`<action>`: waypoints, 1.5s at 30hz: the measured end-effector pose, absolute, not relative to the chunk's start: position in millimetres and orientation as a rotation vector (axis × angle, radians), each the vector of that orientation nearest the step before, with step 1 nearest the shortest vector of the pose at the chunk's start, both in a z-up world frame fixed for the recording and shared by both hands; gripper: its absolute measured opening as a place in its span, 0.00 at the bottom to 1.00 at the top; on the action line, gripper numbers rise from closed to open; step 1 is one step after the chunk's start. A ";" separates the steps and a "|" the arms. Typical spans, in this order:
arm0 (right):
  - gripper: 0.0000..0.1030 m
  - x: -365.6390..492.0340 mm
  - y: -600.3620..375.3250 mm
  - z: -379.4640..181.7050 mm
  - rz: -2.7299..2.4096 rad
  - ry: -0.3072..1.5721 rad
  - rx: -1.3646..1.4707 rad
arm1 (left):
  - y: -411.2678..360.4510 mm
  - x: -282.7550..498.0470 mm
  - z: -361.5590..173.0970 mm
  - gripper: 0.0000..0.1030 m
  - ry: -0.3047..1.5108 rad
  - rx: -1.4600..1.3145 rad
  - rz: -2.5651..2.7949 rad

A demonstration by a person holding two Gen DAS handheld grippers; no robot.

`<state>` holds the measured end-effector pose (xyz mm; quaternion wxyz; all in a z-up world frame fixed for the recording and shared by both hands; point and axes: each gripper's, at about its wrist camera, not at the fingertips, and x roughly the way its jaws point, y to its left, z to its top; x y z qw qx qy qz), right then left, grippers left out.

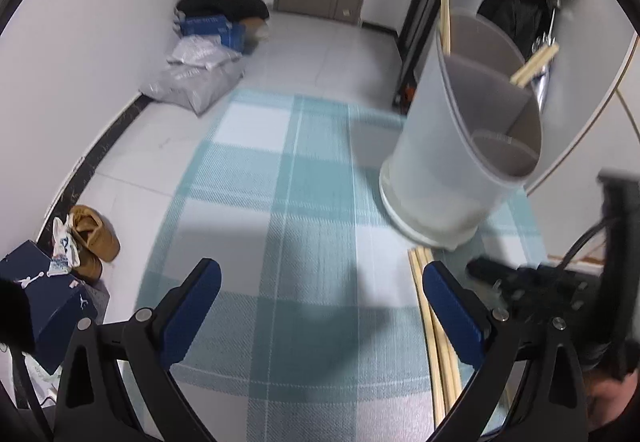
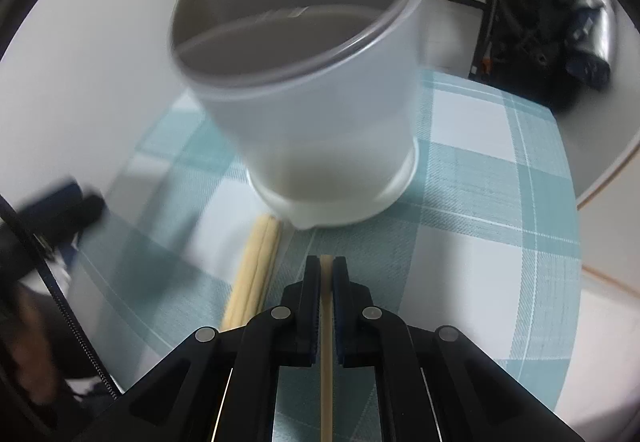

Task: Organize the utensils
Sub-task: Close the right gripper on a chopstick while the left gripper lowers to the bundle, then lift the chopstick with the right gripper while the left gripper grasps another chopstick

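Gripping a single chopstick, my right gripper has its jaws pressed flat against both sides of the stick, which runs lengthwise between the pads toward the camera. My left gripper stands wide open with nothing between its blue pads; it hangs above the cloth, a teal-and-white check covering the table.

I read the holder as a pale round tub, upright on the cloth, split by inner walls into compartments. In the left wrist view, chopsticks lean out of the far compartments: some at the back left rim and some at the back right. The near compartment appears to hold none, though its floor is partly hidden.

Loose sticks lie bundled on the cloth just in front of the holder's base, to the left of my right gripper. In the left wrist view the same bundle passes beneath the right-hand pad of the open gripper.

Both views are motion-blurred at the edges.
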<state>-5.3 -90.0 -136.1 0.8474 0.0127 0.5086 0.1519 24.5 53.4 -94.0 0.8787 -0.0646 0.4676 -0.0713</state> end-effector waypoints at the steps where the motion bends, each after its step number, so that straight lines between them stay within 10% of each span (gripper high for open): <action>1: 0.05 -3.4 -95.5 -134.2 0.322 1.067 0.048 | 51.8 23.7 -95.3 0.96 0.984 -0.131 -0.152; 34: 0.05 -27.2 -168.6 -45.7 0.379 0.754 0.369 | -6.8 15.8 -128.8 0.96 1.153 0.048 -0.189; 45: 0.05 -34.2 -172.4 -45.5 0.373 0.744 0.345 | -17.8 32.8 -127.8 0.67 1.153 0.089 -0.184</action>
